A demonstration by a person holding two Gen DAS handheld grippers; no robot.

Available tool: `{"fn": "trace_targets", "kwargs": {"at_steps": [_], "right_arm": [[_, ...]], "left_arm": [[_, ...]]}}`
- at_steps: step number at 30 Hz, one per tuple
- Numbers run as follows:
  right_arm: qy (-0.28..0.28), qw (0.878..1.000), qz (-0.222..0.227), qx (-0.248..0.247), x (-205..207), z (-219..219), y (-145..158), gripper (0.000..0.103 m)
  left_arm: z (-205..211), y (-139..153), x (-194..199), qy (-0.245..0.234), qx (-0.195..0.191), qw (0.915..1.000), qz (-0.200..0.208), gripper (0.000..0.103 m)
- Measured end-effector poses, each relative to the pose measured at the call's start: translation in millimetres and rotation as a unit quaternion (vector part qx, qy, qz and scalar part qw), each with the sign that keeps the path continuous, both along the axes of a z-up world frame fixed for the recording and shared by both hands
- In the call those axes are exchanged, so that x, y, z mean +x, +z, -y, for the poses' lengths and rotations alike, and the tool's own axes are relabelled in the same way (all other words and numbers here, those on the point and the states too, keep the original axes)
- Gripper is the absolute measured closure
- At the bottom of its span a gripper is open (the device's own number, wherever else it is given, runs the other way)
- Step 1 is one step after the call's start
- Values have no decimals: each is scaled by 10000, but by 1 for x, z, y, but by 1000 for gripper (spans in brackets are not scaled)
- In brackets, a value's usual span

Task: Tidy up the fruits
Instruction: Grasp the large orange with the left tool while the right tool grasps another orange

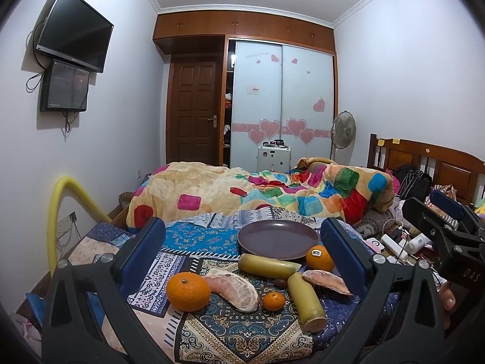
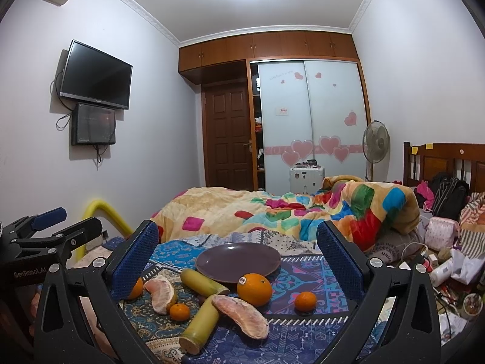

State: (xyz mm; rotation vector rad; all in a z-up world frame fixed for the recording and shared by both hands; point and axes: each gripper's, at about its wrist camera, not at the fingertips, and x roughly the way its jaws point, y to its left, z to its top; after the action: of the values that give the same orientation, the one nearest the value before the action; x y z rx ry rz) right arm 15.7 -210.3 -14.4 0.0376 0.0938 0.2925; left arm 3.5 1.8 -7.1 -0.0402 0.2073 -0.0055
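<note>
In the left wrist view, the left gripper is seen with its blue-padded fingers wide apart, and nothing is held between them. On the patterned bedspread an empty purple plate is laid. Just in front of the plate two yellow-green cane pieces are found, and a stickered orange is placed at the plate's right edge. A large orange, a peeled pomelo segment and a small mandarin are lying nearer to the camera.

In the right wrist view, the right gripper is also held spread apart and empty. The same plate is seen between its fingers, with the fruits scattered in front of it, none of them on the plate. The other gripper is visible at the left edge.
</note>
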Motion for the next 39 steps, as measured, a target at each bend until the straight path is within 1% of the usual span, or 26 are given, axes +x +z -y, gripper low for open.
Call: {"fn": "trace_targets", "kwargs": {"at_steps": [8,15,17,19,21,24,26,29,32,36,39], "right_arm": [[-11,10000,-47,-3,2,0,-2,0],[-86,9995,-285,-111,19,-1,-14,0],[-119,9991,-367,-188,25,-2,-19,0],[-151,9979,-539,-312,35,-3,-27,0],[-108,9966,-721,-394,44,-3,-34,0],[-98,9936,-1025,-474,58,-2,-47,0],[-89,9912,-1207,-538,67,0,-54,4],[-46,9876,-1431,-642,78,0,-61,9],[97,9840,-1657,-652,89,1,-68,12],[164,9781,-1911,-803,104,1,-73,13],[262,9744,-2078,-818,114,1,-75,13]], "left_arm": [[-5,-2,3,-25,-42,10000,-26,0],[-13,-15,18,9,-79,9997,-211,0],[-18,-21,26,61,-96,9993,-344,0],[-24,-29,35,66,-146,9986,-514,2],[-31,-36,44,68,-199,9973,-699,11],[-43,-50,60,69,-292,9939,-1060,20],[-51,-61,70,56,-339,9913,-1268,25],[-60,-76,86,-6,-401,9861,-1613,27],[-68,-89,98,-39,-463,9808,-1896,30],[-74,-104,113,-37,-453,9726,-2279,30],[-80,-111,120,-9,-451,9685,-2448,30]]}}
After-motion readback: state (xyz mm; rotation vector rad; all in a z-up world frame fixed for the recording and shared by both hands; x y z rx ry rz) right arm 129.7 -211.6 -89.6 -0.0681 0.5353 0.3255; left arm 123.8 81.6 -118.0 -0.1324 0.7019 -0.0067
